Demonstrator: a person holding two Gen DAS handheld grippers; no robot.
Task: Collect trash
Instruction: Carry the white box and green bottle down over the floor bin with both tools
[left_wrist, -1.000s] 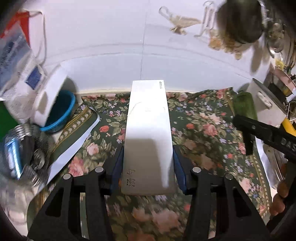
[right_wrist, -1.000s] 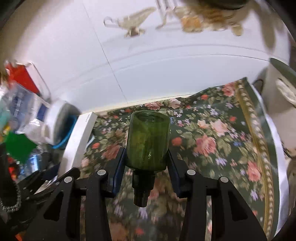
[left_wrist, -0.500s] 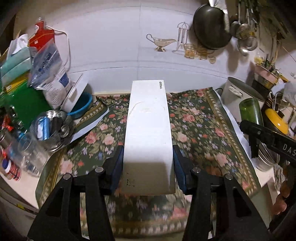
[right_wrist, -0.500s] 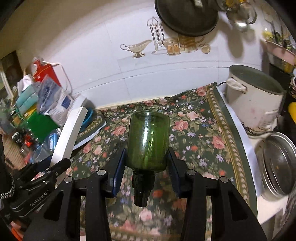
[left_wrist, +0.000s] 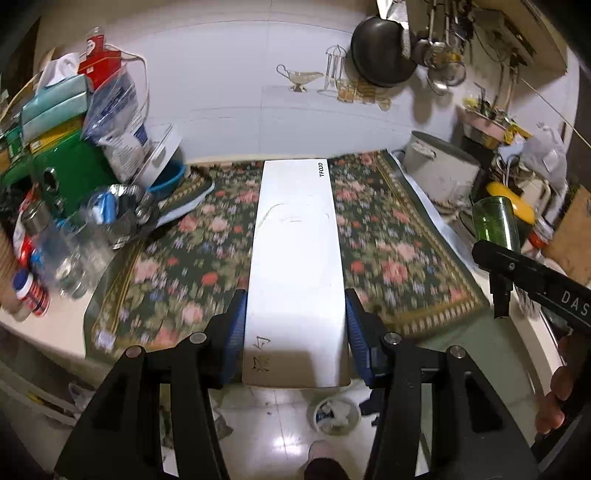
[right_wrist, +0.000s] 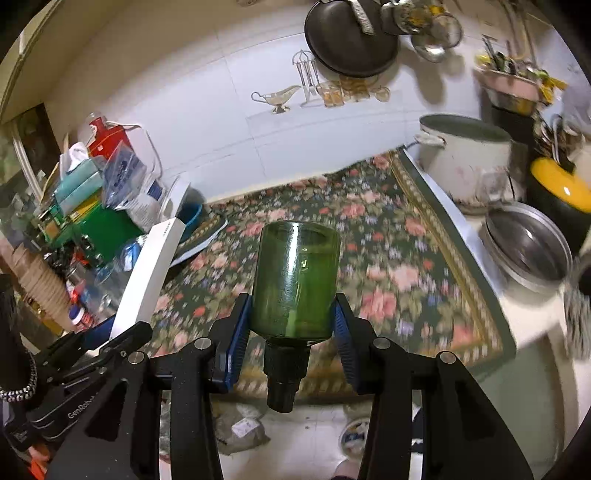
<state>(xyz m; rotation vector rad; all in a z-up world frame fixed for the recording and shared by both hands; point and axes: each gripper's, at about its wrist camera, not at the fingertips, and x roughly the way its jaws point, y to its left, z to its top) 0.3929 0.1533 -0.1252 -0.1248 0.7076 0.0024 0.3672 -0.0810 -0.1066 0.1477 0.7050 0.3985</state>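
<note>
Two trash items, both already off the tabletop. The long white flat cardboard box (left_wrist: 295, 266) runs up the centre of the left wrist frame, clamped near its lower end by the left tongs (left_wrist: 293, 332), blue pads on both long edges. Judged light and fairly stiff, but hollow, so hard squeeze could dent it. Gripped at one end, so the far end can swing; a hold nearer the middle would be steadier.

The green glass bottle (right_wrist: 295, 284) sits centre of the right wrist frame, upside down, black cap towards the camera, right tongs (right_wrist: 291, 332) closed on its body just above the shoulder. Judged heavier, rigid, smooth, breakable; slippery sides, so the grip low by the shoulder makes sense, keep it from tipping.

Below both: floral green cloth (left_wrist: 388, 240) on the white tabletop (right_wrist: 532, 325). White pot (right_wrist: 472, 166) at the right, clutter of bags and boxes upper left.

Versus a second ago: same grips, same jaw width. Both views have pulled back from the wall; the tabletop's front edge and the tiled floor (left_wrist: 273, 435) now show at the bottom, with a small round white tub (left_wrist: 334, 411) on the floor.
</note>
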